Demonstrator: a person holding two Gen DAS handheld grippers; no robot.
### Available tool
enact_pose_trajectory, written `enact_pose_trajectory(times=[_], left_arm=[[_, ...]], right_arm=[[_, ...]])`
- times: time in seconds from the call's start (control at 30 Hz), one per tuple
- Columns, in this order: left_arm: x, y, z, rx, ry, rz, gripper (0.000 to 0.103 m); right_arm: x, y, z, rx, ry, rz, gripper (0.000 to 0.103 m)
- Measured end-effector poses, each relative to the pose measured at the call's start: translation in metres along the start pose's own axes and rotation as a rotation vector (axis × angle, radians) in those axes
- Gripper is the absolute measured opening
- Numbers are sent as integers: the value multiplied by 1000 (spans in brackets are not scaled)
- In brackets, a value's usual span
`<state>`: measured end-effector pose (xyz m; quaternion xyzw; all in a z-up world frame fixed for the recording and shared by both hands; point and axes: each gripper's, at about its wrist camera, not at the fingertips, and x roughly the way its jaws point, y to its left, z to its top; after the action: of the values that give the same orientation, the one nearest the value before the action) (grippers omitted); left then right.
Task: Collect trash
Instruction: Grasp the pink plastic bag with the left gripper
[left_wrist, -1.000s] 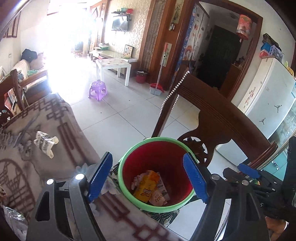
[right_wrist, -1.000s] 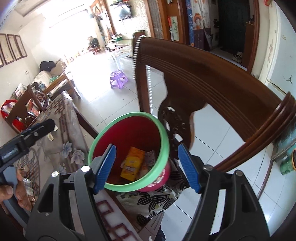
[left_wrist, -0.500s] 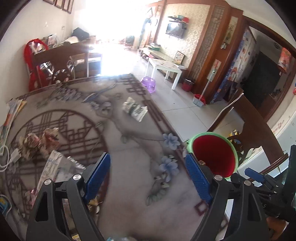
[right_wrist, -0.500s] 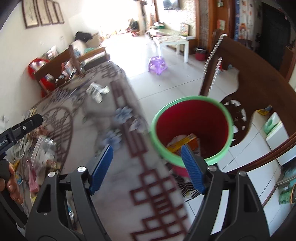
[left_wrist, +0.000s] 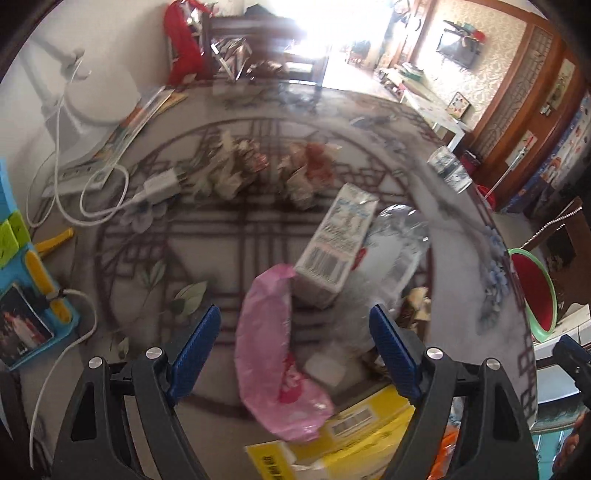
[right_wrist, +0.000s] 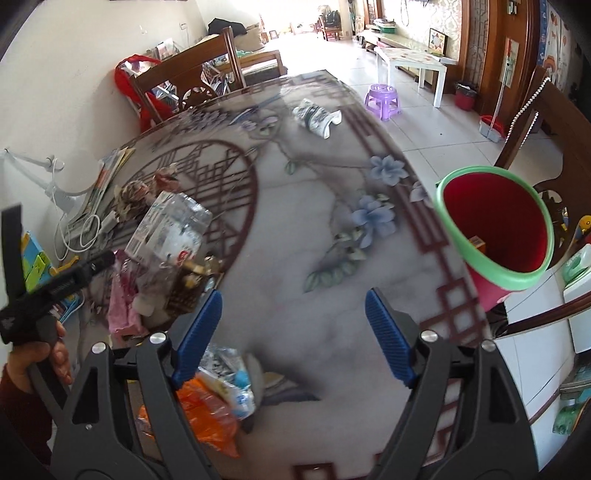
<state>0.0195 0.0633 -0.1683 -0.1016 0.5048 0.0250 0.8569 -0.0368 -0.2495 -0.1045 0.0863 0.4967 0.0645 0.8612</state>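
Note:
My left gripper (left_wrist: 293, 350) is open and empty, hovering over a pink plastic bag (left_wrist: 275, 362) on the patterned table. Beside the bag lie a white carton (left_wrist: 336, 240), a crushed clear bottle (left_wrist: 395, 243) and a yellow box (left_wrist: 354, 435). My right gripper (right_wrist: 293, 332) is open and empty above the table's bare middle. An orange wrapper (right_wrist: 207, 417) lies by its left finger. The red bin with a green rim (right_wrist: 495, 236) stands off the table's right edge; it also shows in the left wrist view (left_wrist: 532, 291). A crumpled white wrapper (right_wrist: 317, 116) lies at the far end.
Crumpled paper wads (left_wrist: 258, 166) sit mid-table. A white charger and cable (left_wrist: 155, 184), a lamp base (left_wrist: 99, 96) and blue toys (left_wrist: 22, 295) line the wall side. A wooden chair (right_wrist: 554, 122) stands behind the bin. The left gripper (right_wrist: 44, 291) shows in the right view.
Both grippers have swung left, away from the bin, toward the trash pile on the table. The left one has come down close over the pink bag. Both stay open.

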Motion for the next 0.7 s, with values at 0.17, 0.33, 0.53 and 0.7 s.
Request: enact_pose_trajectory(times=[0.17, 0.33, 0.53, 0.7], left_arm=[[31, 25, -13, -41, 107, -62, 78], [48, 24, -21, -30, 147, -89, 50], [50, 28, -22, -39, 147, -145, 24], [35, 35, -15, -30, 83, -130, 20]], right_arm=[[7, 30, -5, -13, 11, 18, 78], [12, 54, -5, -34, 17, 30, 78], [22, 73, 4, -39, 36, 71, 78], [47, 85, 27, -1, 58, 148, 78]])
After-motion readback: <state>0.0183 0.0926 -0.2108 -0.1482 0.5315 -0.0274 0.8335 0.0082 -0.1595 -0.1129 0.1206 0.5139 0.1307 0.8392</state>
